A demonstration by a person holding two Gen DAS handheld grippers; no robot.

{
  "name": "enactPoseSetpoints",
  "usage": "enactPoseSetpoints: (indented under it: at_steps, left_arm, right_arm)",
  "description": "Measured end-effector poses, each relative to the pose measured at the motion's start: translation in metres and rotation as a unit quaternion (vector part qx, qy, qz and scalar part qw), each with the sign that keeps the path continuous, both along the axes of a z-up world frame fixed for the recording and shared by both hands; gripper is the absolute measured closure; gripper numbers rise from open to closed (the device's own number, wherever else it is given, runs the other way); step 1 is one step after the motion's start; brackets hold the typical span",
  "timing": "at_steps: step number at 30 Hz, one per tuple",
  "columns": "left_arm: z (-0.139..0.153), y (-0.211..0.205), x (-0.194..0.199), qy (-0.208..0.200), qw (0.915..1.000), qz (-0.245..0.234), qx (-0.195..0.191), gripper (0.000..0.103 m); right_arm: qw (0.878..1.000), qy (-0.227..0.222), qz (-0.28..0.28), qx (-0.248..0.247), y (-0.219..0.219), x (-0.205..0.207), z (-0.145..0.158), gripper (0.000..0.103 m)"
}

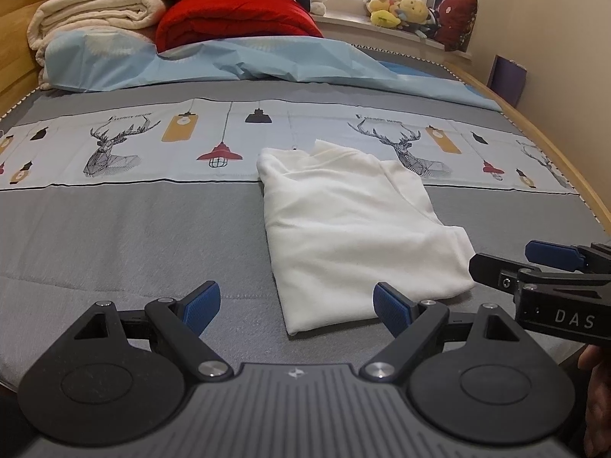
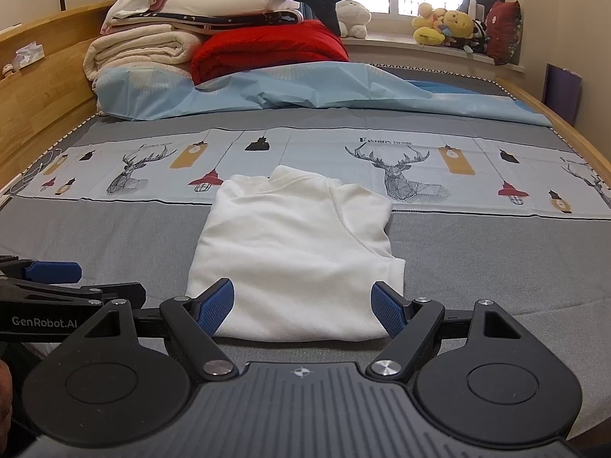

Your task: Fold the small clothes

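A small white garment (image 1: 355,225) lies partly folded and flat on the grey bed cover, collar pointing away from me; it also shows in the right wrist view (image 2: 298,252). My left gripper (image 1: 296,307) is open and empty, just short of the garment's near left corner. My right gripper (image 2: 301,307) is open and empty, its blue pads (image 2: 387,309) standing to either side of the garment's near hem. The right gripper also shows at the right edge of the left wrist view (image 1: 534,263).
The bed cover (image 1: 133,236) has a printed band of deer and lamps (image 1: 114,149). Behind lie a light blue sheet (image 2: 305,87), stacked towels and a red quilt (image 2: 267,47). Plush toys (image 2: 446,26) sit on the windowsill. A wooden bed frame (image 2: 38,99) runs along the sides.
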State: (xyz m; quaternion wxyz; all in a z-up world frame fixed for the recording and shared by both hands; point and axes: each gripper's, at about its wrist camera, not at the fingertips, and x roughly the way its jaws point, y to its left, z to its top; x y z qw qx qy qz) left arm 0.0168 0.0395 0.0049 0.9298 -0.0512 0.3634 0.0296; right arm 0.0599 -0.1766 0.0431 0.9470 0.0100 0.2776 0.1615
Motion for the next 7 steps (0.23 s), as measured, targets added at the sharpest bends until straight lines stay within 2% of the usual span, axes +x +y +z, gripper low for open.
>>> enactPoseSetpoints:
  at_steps: [7]
  left_arm:
    - [-0.0005, 0.0014, -0.0001, -0.004, 0.9999, -0.009, 0.005, 0.012]
  right_arm:
    - [1.000, 0.001, 0.000, 0.000, 0.0003, 0.0000, -0.0008, 0.023]
